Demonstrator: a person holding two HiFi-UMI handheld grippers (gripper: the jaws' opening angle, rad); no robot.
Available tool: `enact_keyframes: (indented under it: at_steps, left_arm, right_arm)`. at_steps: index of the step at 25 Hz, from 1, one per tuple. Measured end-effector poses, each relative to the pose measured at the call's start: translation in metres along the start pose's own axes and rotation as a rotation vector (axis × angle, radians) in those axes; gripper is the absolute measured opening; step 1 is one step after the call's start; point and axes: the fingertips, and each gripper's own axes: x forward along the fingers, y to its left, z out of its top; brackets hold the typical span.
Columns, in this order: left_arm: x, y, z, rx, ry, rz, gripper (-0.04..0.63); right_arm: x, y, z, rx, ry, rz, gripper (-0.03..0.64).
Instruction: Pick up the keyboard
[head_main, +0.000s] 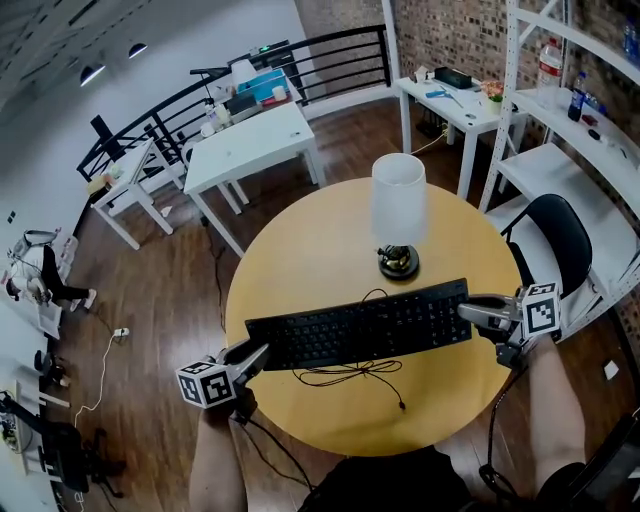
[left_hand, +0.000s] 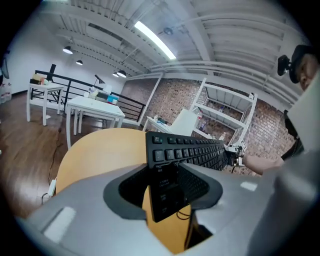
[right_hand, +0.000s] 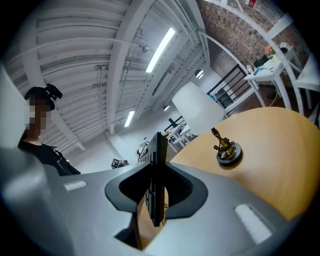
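Observation:
A black keyboard (head_main: 360, 326) hangs in the air above the round wooden table (head_main: 300, 240), held by both ends. My left gripper (head_main: 255, 357) is shut on its left end, and in the left gripper view the keyboard (left_hand: 185, 150) runs away from the jaws toward the far gripper. My right gripper (head_main: 470, 311) is shut on the right end; in the right gripper view the keyboard (right_hand: 156, 175) shows edge-on between the jaws. Its black cable (head_main: 350, 374) dangles in loops down onto the tabletop.
A lamp with a white shade (head_main: 398, 200) and a dark base (right_hand: 228, 152) stands on the table just behind the keyboard. A black chair (head_main: 560, 235) and white shelving (head_main: 585, 130) are at the right, white desks (head_main: 250, 150) further back.

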Motion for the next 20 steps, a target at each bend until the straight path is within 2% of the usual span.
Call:
enact_keyframes:
  at_steps: [10, 15, 20]
  left_arm:
    - [-0.036, -0.021, 0.048, 0.079, -0.103, -0.023, 0.186]
    - [-0.046, -0.025, 0.056, 0.103, -0.114, -0.023, 0.187]
    - [-0.044, -0.027, 0.063, 0.124, -0.123, -0.02, 0.187]
  right_arm:
    - [-0.004, 0.056, 0.031, -0.118, -0.071, -0.001, 0.082]
    - [-0.003, 0.074, 0.036, -0.157, -0.066, -0.007, 0.083]
    - [-0.006, 0.072, 0.038, -0.169, -0.075, -0.015, 0.083]
